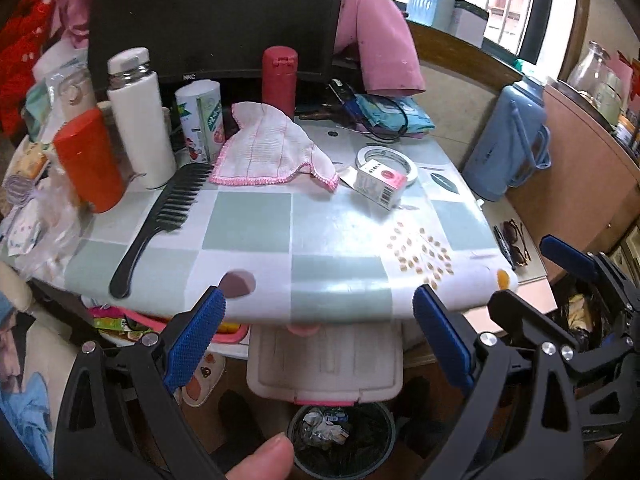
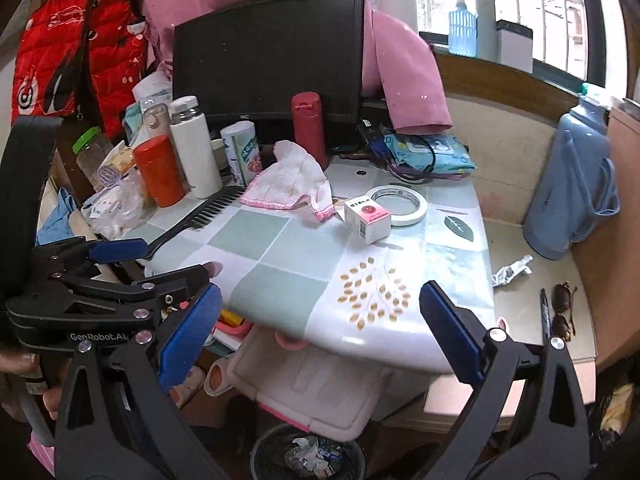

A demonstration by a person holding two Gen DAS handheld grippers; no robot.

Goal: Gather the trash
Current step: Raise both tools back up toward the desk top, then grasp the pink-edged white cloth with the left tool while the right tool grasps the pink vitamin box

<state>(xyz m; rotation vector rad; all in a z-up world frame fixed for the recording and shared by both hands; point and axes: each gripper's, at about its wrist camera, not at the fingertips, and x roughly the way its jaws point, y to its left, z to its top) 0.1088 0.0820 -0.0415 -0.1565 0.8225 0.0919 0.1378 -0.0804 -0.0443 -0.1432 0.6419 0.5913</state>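
A small white carton (image 1: 379, 185) with a pink-red round mark and a barcode end lies on its side on the checked tabletop, well ahead of the spread fingers, resting against a roll of white tape (image 1: 388, 161). Off beyond the right fingertip, a crumpled silver tube (image 2: 512, 270) lies flat on the lower shelf. Below the fingers, a dark wastebasket (image 2: 308, 456) sits upright, holding crumpled paper scraps.

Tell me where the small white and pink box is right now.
The small white and pink box lies on the checked tablecloth toward the table's right side, touching the front of the tape roll, just right of the pink-edged cloth.
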